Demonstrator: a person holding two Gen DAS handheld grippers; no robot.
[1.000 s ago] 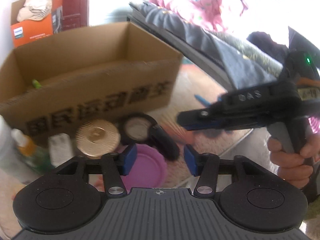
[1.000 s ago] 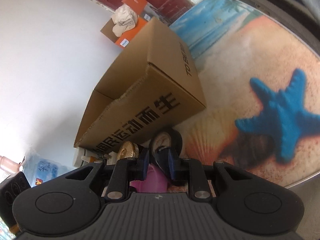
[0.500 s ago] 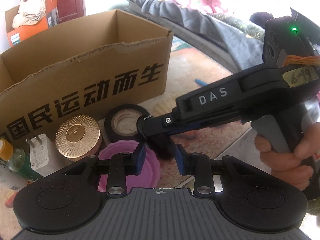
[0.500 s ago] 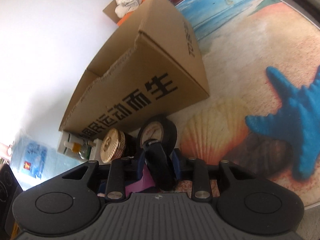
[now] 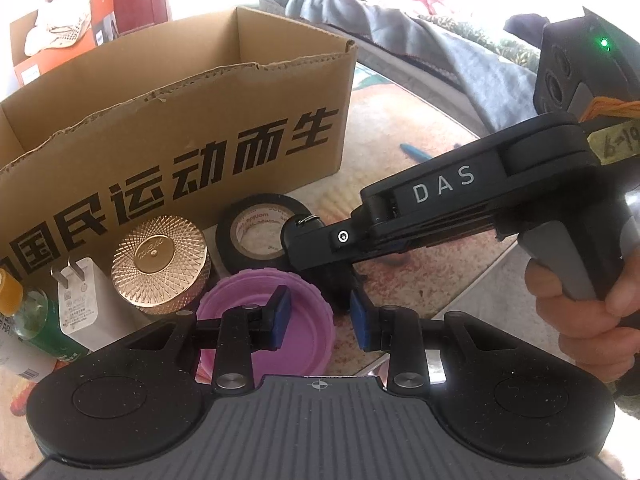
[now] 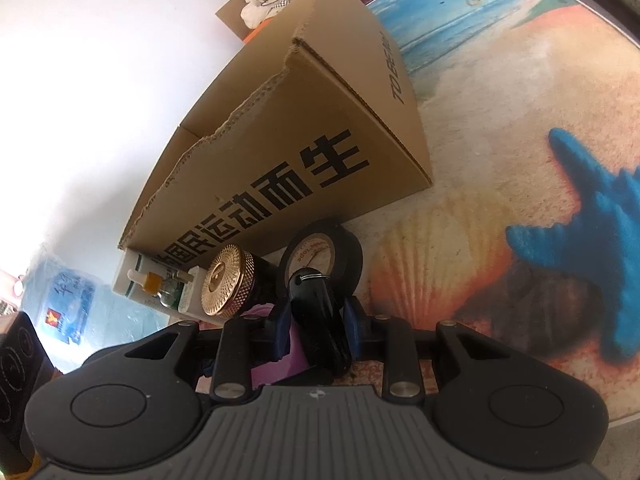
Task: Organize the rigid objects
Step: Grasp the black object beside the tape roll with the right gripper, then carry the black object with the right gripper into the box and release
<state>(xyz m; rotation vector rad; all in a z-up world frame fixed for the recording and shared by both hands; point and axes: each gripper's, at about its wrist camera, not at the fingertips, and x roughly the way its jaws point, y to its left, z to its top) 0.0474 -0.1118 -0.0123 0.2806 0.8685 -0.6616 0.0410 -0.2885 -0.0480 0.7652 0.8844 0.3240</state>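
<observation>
A black fob (image 6: 316, 320) is pinched by the right gripper (image 6: 314, 330) beside the tape (image 6: 332, 252); the left gripper (image 5: 320, 316) is spread. The box (image 5: 168, 128) interior cannot be seen.

The left wrist view sits low and close, looking forward and slightly down over its own fingers at the cardboard box (image 5: 172, 128) and the other handheld tool crossing from the right. The right wrist view, tilted sideways, looks along the mat (image 6: 500, 128) from equally close. Both share the box, tape roll (image 5: 260, 232) and gold lid (image 5: 160, 260).
</observation>
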